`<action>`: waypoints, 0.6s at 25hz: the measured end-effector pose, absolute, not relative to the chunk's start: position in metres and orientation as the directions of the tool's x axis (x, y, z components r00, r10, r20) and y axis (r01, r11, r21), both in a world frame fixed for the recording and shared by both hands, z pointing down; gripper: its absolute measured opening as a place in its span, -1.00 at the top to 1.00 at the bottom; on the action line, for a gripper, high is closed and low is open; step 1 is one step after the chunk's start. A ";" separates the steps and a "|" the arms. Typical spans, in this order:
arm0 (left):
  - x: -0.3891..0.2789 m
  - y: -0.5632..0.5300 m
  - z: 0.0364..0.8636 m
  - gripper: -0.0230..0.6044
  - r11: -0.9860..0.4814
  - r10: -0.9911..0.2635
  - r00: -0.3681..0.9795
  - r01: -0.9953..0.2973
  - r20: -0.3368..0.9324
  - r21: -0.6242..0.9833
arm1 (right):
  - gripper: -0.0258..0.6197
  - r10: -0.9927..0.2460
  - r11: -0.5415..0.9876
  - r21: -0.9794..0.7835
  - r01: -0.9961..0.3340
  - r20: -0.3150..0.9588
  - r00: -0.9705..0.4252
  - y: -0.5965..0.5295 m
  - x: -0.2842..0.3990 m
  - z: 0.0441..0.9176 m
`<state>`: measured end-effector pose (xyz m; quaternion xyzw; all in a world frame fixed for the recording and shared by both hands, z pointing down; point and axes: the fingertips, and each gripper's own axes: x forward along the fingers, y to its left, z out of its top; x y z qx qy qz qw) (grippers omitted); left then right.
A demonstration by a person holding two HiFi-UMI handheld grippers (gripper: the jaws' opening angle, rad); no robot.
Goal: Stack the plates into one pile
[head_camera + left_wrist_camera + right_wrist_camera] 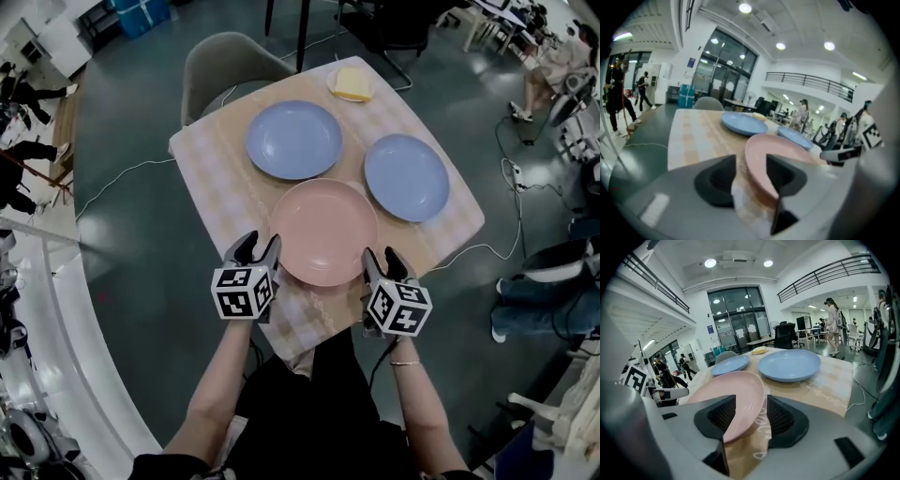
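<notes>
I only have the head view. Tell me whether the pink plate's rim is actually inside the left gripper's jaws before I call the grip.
Observer: Yes. The left gripper view shows the left gripper open, with the pink plate rim in the gap between its jaws, not clamped.
Operator: Now check the right one.
Observer: The right gripper view shows the right gripper open too. The plate's other side sits between its jaws, and tablecloth shows between the rim and one pad.
</notes>
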<state>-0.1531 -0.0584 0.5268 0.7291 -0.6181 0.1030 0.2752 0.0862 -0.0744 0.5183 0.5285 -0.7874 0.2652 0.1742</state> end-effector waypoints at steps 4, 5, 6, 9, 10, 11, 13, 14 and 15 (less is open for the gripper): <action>-0.153 -0.063 0.537 0.28 -0.061 -0.833 0.200 -0.960 0.516 0.274 | 0.35 -0.719 0.284 -0.245 -0.927 0.585 -0.375 -0.082 0.087 0.534; -0.153 -0.065 0.540 0.29 -0.056 -0.829 0.198 -0.960 0.523 0.274 | 0.35 -0.713 0.283 -0.249 -0.926 0.591 -0.377 -0.083 0.087 0.537; -0.153 -0.067 0.542 0.29 -0.052 -0.825 0.197 -0.960 0.530 0.275 | 0.35 -0.708 0.284 -0.251 -0.925 0.596 -0.379 -0.085 0.086 0.540; -0.152 -0.072 0.547 0.29 -0.046 -0.814 0.196 -0.960 0.546 0.277 | 0.35 -0.690 0.291 -0.257 -0.922 0.611 -0.388 -0.091 0.083 0.547; -0.151 -0.075 0.548 0.29 -0.043 -0.812 0.196 -0.960 0.550 0.278 | 0.35 -0.683 0.294 -0.259 -0.920 0.616 -0.391 -0.093 0.082 0.549; -0.150 -0.077 0.549 0.30 -0.041 -0.810 0.194 -0.960 0.553 0.277 | 0.35 -0.677 0.296 -0.260 -0.919 0.622 -0.394 -0.095 0.081 0.551; -0.148 -0.080 0.551 0.32 -0.038 -0.804 0.192 -0.961 0.563 0.274 | 0.35 -0.664 0.299 -0.264 -0.917 0.633 -0.398 -0.098 0.080 0.554; -0.147 -0.081 0.553 0.33 -0.036 -0.800 0.191 -0.962 0.569 0.272 | 0.35 -0.659 0.299 -0.263 -0.917 0.638 -0.398 -0.098 0.080 0.557; -0.146 -0.082 0.555 0.35 -0.032 -0.796 0.188 -0.962 0.576 0.270 | 0.35 -0.655 0.299 -0.261 -0.918 0.643 -0.397 -0.099 0.081 0.558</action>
